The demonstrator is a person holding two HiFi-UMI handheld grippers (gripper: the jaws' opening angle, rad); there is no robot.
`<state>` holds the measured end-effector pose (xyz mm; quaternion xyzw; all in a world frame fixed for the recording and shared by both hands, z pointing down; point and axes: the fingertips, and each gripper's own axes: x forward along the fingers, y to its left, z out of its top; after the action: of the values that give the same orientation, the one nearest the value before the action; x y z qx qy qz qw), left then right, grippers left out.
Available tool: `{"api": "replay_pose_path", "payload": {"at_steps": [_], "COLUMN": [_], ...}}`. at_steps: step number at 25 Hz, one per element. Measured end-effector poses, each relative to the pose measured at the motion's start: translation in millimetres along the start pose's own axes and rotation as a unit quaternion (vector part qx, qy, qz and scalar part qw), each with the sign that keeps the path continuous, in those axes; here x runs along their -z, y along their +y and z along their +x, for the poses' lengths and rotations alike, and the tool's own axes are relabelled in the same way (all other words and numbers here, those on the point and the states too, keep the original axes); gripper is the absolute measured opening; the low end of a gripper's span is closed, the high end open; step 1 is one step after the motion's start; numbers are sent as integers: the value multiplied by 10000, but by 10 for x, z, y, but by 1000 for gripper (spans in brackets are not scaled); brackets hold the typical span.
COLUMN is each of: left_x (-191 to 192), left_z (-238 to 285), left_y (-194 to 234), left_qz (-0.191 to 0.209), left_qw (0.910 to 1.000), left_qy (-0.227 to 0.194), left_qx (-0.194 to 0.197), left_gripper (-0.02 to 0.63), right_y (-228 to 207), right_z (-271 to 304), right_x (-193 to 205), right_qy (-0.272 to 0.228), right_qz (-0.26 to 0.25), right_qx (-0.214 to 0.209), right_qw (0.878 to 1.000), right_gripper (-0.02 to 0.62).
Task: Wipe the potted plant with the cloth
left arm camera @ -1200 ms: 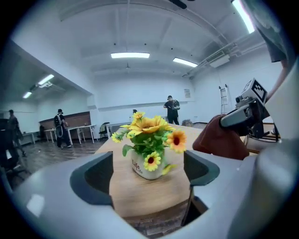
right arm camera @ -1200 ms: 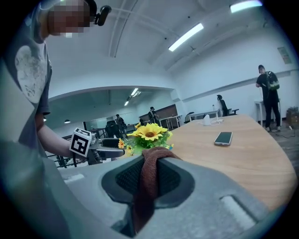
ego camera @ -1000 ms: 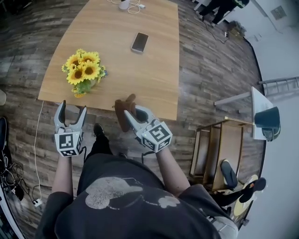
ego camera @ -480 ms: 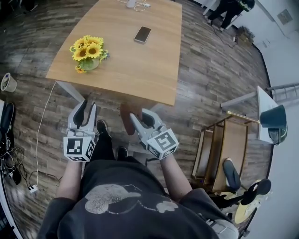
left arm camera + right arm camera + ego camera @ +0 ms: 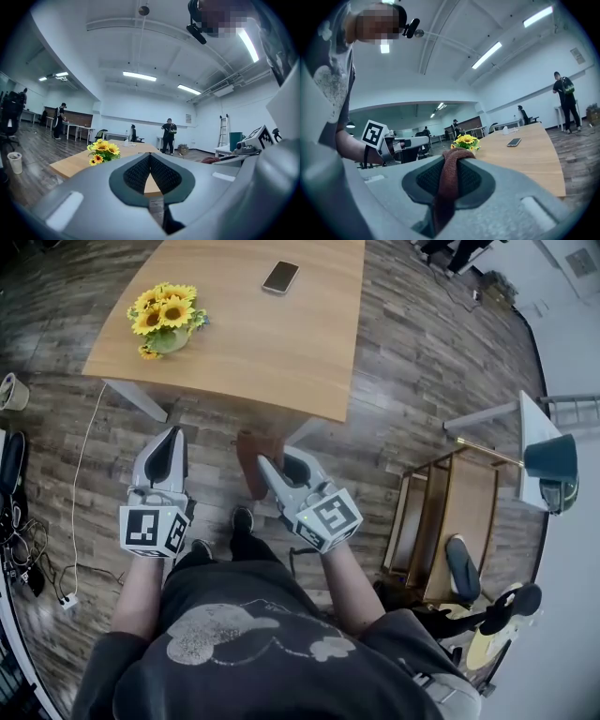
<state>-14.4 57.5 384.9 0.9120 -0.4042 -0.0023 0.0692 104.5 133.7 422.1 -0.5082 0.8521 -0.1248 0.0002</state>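
our left gripper [image 5: 174, 437] has just closed on nothing, jaws pressed together; our right gripper [image 5: 277, 465] pinches the cloth [image 5: 249, 454]. the potted plant [image 5: 165, 319] stands well ahead, beyond the left gripper. we should step closer first, keep the pinch firm, wipe petals lightly.

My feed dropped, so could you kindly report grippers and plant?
Left gripper just closed, empty. Right gripper shut on brown woven cloth. Yellow sunflower pot untouched on light wooden table. Grippers short of it, only floor between.
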Motion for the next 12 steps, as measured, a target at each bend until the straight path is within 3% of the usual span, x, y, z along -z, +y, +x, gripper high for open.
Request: {"api": "replay_pose_path", "payload": {"at_steps": [8, 12], "left_x": [186, 269], "left_z": [-334, -729], "left_y": [65, 164], "left_qz": [-122, -189], "left_qw": [9995, 9989], "left_qy": [240, 348], "left_qx": [190, 258], "left_gripper": [18, 18], "right_y": [353, 718], "right_z": [118, 132], "right_x": [112, 61], "right_qy": [273, 66], "right_qz": [-396, -365], "right_qx": [42, 105], "right_qw": [9988, 9993], "right_gripper": [43, 43]}}
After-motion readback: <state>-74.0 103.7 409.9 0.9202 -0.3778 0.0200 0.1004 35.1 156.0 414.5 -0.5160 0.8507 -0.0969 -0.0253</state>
